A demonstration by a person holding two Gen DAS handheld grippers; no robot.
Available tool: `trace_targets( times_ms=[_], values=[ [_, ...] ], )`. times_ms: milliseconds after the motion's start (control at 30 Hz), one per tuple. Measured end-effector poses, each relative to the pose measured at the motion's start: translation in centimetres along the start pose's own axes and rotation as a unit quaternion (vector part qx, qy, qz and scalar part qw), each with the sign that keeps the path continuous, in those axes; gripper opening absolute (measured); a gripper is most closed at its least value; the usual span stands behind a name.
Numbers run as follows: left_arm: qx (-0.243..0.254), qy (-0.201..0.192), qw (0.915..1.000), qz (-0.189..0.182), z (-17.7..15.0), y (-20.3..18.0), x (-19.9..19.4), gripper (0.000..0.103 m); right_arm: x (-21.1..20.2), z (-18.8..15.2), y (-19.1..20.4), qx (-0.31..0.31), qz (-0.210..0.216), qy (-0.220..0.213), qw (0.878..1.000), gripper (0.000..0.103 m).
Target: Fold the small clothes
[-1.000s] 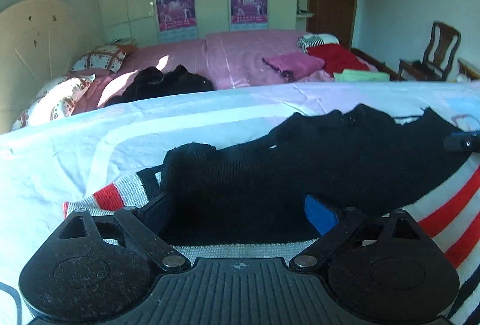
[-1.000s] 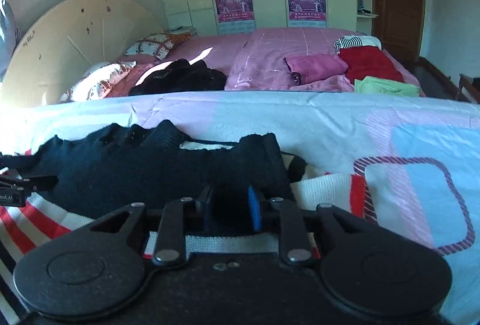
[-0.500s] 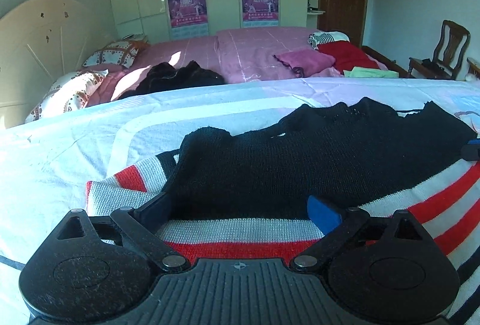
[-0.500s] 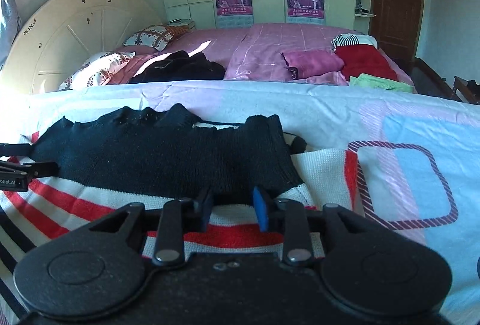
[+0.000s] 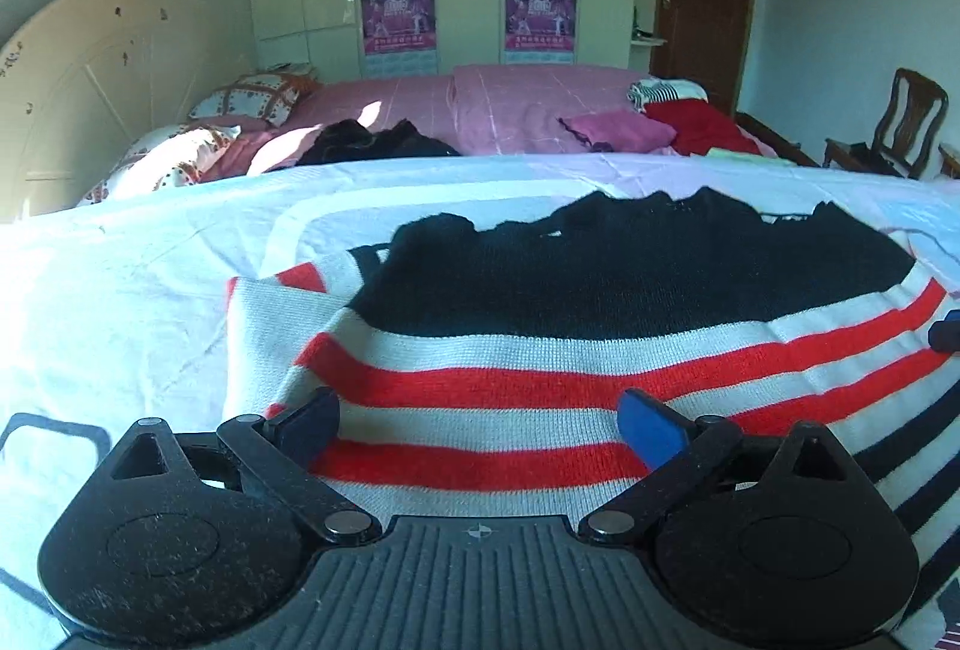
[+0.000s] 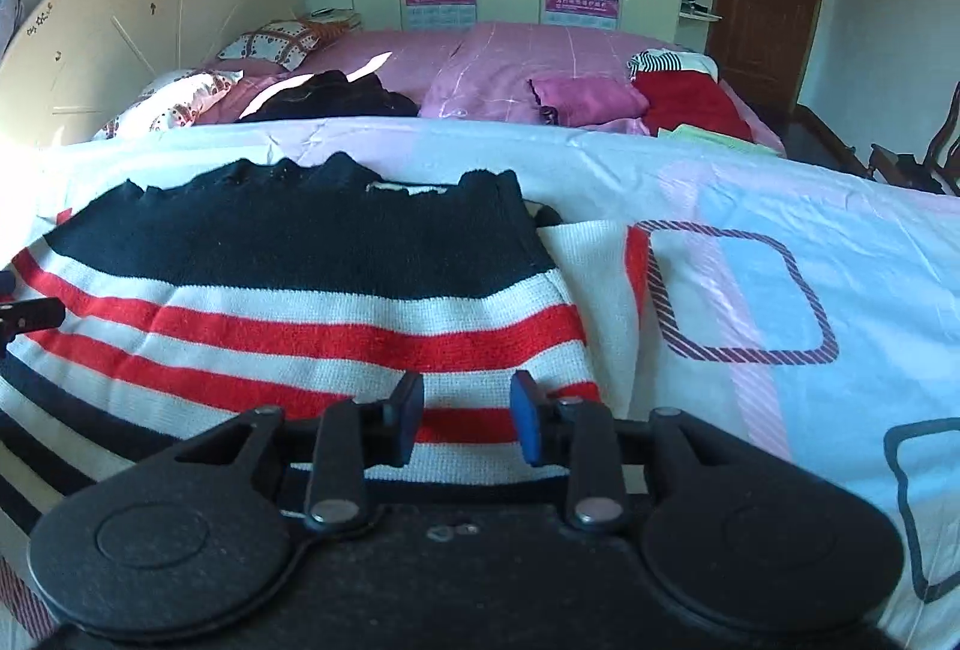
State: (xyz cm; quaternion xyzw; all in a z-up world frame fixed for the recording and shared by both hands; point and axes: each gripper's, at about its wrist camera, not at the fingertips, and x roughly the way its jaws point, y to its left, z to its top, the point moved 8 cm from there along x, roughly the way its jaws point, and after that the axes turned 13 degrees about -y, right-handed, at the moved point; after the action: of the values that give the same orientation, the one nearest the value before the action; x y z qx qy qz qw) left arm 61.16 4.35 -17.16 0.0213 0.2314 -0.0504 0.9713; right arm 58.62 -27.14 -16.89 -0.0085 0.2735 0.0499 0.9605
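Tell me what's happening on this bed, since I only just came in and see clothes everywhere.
A person with a claw in each hand is folding a striped sweater laid on the bedsheet. Its black top part is doubled over the red and white stripes. The left claw stands wide open over the near edge, gripping nothing. The right claw has just been opening; its pads sit apart above the knit, not pinching it.

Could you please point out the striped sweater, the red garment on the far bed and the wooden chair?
striped sweater (image 5: 540, 380), left wrist view, red stripe.
red garment (image 6: 690, 104), right wrist view, its middle.
wooden chair (image 5: 912, 110), left wrist view, backrest.
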Motion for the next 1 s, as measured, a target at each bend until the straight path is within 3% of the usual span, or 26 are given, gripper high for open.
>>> trace_targets(
  times_ms=[200,333,400,467,533,633,700,767,800,833,867,933,1000],
  values=[
    [-0.075,-0.022,0.9966,0.027,-2.4,4.1,-7.7,0.098,-4.1,-0.8,0.9,-0.008,0.019,-0.025,0.999,0.032],
    [-0.137,-0.005,0.9897,0.042,-5.7,6.5,-11.0,0.098,-6.6,-1.7,1.3,-0.015,0.021,-0.035,0.999,0.032],
    [-0.19,0.012,0.9813,0.027,-7.4,7.0,-11.5,0.098,-7.3,-2.0,1.7,-0.012,0.028,-0.037,0.999,0.032],
    [-0.233,0.022,0.9721,0.013,-8.5,7.2,-11.0,0.087,-7.6,-2.2,2.0,-0.01,0.028,-0.037,0.999,0.032],
    [-0.275,0.018,0.9613,-0.001,-8.6,7.4,-10.2,0.086,-7.6,-2.1,2.0,-0.004,0.026,-0.039,0.999,0.032],
    [-0.365,0.012,0.9304,-0.025,-8.6,7.9,-8.7,0.086,-7.4,-2.1,2.1,0.005,0.025,-0.037,0.999,0.032],
    [-0.423,0.008,0.9056,-0.035,-8.9,8.4,-7.6,0.078,-7.5,-2.2,2.3,0.005,0.025,-0.038,0.999,0.032],
    [-0.456,0.018,0.8892,-0.027,-9.6,8.7,-6.4,0.045,-7.6,-2.5,2.4,0.006,0.026,-0.037,0.999,0.032],
    [-0.468,0.024,0.8829,-0.024,-10.1,8.8,-5.8,0.037,-7.5,-2.5,2.4,0.007,0.025,-0.037,0.999,0.032],
    [-0.472,0.029,0.8811,-0.017,-10.5,8.8,-5.4,0.021,-7.5,-2.6,2.3,0.008,0.023,-0.036,0.999,0.032],
    [-0.474,0.03,0.8799,-0.017,-10.7,8.8,-5.0,0.015,-7.4,-2.7,2.2,0.011,0.021,-0.035,0.999,0.032],
    [-0.495,0.01,0.8684,-0.025,-10.6,8.8,-5.3,0.009,-7.3,-2.8,1.9,0.016,0.017,-0.032,0.999,0.032],
    [-0.492,-0.025,0.8697,-0.026,-10.3,8.9,-6.3,0.008,-7.2,-2.9,1.5,0.017,0.015,-0.033,0.999,0.032]
  ],
)
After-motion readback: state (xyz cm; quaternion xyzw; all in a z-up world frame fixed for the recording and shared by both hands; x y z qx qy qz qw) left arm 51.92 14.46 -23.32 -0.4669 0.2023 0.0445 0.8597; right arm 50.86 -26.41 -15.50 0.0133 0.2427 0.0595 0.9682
